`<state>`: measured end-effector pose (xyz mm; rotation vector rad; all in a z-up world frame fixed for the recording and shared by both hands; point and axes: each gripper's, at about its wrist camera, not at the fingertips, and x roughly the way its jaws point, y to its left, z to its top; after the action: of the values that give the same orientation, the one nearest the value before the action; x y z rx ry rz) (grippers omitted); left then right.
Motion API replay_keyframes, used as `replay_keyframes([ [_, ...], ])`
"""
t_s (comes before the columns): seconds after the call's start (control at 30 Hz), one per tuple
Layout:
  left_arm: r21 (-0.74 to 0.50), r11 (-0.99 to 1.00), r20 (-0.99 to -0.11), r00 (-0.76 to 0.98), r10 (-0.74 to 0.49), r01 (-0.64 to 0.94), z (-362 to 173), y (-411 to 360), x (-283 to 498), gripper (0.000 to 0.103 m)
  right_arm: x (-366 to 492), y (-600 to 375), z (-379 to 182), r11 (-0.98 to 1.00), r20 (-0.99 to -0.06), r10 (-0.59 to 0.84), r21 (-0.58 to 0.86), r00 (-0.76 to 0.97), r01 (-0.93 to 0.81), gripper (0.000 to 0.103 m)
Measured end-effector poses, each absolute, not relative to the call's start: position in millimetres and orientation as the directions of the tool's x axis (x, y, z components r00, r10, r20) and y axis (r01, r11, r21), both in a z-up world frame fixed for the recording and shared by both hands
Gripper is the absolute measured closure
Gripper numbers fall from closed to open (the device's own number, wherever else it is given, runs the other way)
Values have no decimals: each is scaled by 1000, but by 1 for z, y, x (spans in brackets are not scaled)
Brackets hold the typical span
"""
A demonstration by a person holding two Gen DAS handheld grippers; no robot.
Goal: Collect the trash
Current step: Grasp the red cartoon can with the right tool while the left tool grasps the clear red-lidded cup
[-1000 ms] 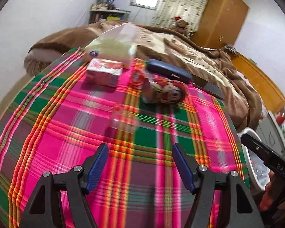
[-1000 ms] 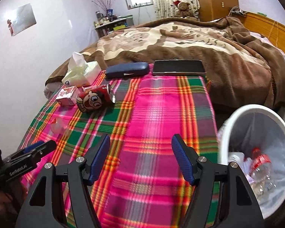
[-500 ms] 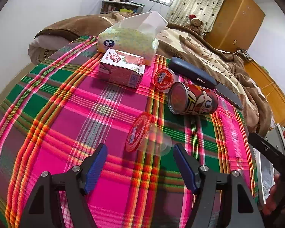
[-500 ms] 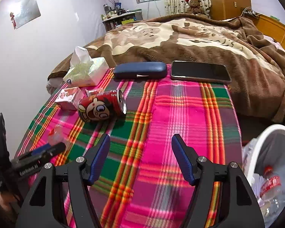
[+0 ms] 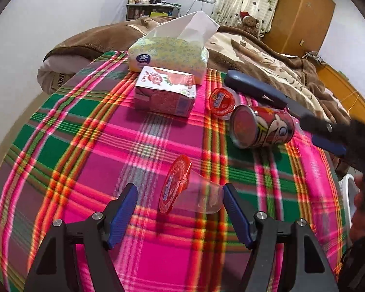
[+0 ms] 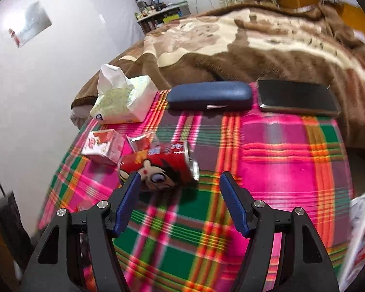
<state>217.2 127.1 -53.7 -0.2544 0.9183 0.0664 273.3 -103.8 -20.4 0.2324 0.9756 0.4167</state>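
On the plaid cloth, a clear plastic cup with a red foil lid point(image 5: 182, 189) lies on its side between the fingers of my open left gripper point(image 5: 180, 202). A red cartoon can point(image 5: 262, 129) lies on its side beyond it, with a second red-lidded cup point(image 5: 222, 100) and a pink carton point(image 5: 165, 92) behind. In the right wrist view the can point(image 6: 160, 170) lies just ahead of my open right gripper point(image 6: 177, 189), near its left finger. The carton point(image 6: 103, 146) sits to the can's left.
A tissue pack point(image 5: 168, 53), a blue glasses case point(image 6: 209, 96) and a black phone point(image 6: 298, 97) lie at the cloth's far edge against a brown blanket. A white bin point(image 5: 350, 194) stands off the right side. The right gripper crosses the left wrist view point(image 5: 328, 133).
Both grippers moved forward. The left one now brackets the clear cup. The right one closed in on the red can and the bin slid out of its view.
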Motion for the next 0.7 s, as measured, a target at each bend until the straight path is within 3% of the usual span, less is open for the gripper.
replay_keyframes([
  [0.43,-256,952,-784,612,-104,-166,-51,161,199,32,302,-73,-34,895,-793,431,435,431,-97,33],
  [0.7,-277,943,-776,622,-107,-183,-51,180,189,32,300,-58,-36,881,-794,470,453,386,-140,32],
])
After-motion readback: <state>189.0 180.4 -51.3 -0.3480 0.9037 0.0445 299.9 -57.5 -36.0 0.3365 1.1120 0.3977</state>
